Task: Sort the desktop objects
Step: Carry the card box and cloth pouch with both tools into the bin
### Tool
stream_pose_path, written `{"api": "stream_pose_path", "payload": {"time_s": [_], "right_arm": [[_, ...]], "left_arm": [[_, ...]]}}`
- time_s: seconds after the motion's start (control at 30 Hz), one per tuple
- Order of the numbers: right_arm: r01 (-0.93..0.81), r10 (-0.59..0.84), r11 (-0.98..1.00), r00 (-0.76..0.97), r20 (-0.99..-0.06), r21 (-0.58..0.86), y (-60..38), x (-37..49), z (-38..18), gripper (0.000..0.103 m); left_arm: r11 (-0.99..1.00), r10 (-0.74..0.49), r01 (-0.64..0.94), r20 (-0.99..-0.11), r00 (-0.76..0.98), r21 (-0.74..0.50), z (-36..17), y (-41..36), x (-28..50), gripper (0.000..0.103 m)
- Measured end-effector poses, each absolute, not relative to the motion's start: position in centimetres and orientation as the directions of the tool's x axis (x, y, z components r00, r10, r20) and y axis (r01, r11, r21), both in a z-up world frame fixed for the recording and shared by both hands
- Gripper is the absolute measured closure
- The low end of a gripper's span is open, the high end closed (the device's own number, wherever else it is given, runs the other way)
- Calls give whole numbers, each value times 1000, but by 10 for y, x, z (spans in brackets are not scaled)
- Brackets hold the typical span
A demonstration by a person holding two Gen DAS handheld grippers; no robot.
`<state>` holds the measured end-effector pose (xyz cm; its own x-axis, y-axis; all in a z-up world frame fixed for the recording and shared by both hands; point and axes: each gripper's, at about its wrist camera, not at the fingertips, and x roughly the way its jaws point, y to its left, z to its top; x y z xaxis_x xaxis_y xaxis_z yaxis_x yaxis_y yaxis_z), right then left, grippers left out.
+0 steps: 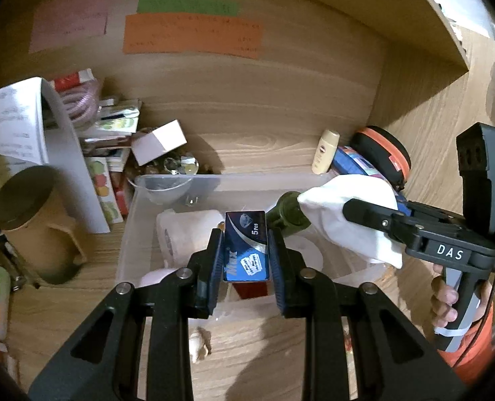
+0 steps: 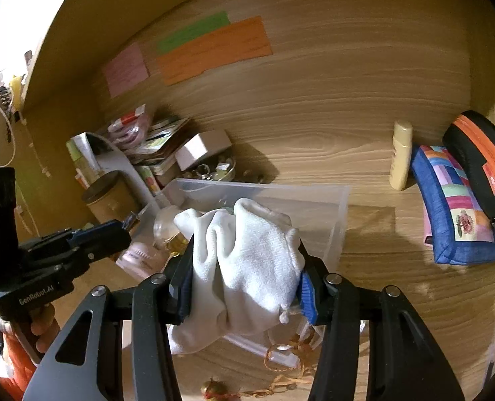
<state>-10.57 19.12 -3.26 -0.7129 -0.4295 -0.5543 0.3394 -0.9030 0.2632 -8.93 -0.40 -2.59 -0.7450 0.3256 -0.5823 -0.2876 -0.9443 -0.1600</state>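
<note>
Two grippers hang over the clear plastic bin (image 1: pixel 130 230) on the wooden desk: the left gripper (image 1: pixel 245 250) is clamped on a small blue blade box (image 1: pixel 245 254), held above the bin's near side. Just right of it, the right gripper (image 2: pixel 244 267) pinches a bunched white cloth (image 2: pixel 247 260) above the bin.

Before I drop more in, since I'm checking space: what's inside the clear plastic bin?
In the clear plastic bin: a toilet paper roll, a small clear bowl and a green bottle. The blue blade box and white cloth cover the rest.
</note>
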Motion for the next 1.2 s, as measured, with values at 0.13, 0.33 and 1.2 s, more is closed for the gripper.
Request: {"api": "stream_pose_path", "payload": {"time_s": [0.13, 0.33, 1.2], "right_arm": [[318, -400, -916, -721, -565, 243, 190, -111, -36, 57], [316, -393, -919, -709, -585, 235, 186, -116, -45, 57], [334, -284, -942, -724, -628, 41, 157, -107, -60, 52]], "left_arm": [[-945, 322, -291, -603, -730, -152, -34, 4, -102, 77], [-946, 314, -286, -635, -706, -151, -46, 11, -121, 77], [-963, 233, -261, -694, -681, -67, -70, 25, -128, 77]]}}
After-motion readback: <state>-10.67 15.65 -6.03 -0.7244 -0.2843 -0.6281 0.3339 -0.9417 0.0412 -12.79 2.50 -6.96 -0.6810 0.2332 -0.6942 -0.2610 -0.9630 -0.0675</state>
